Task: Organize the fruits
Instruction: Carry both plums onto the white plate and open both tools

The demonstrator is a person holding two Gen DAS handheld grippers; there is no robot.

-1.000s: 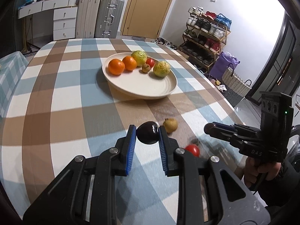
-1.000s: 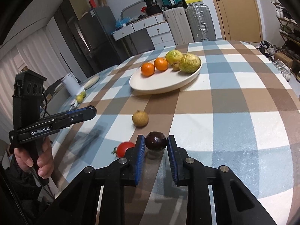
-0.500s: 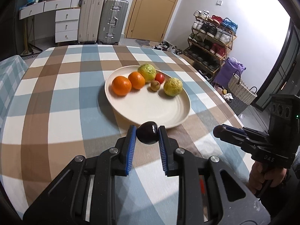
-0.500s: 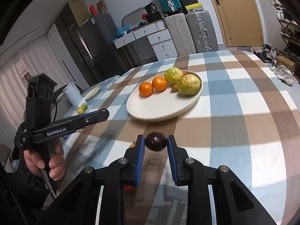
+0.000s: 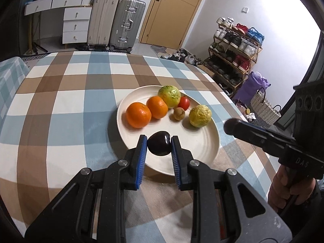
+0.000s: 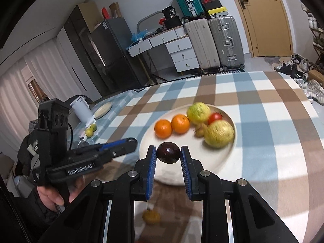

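Currently clamped between the blue pads of the left hand-held gripper (image 5: 158,137): one dark glossy fruit (image 5: 159,146), seen over the near part of the cream plate (image 5: 202,147) on the checked counter (image 5: 60,121) (clearance above the plate not determinable). Likewise shut on a second dark fruit (image 6: 168,154): the right hand-held gripper (image 6: 168,148). Judged light, smooth-skinned, slightly yielding; liable to slip or bruise under a hard squeeze. Best held across the widest middle, as now. Nearly round; long axis and stem end not discernible.

Dark purple fruit (image 5: 159,143) above cream plate (image 5: 204,144), two oranges (image 5: 138,115), two yellow-green fruits (image 5: 200,115)
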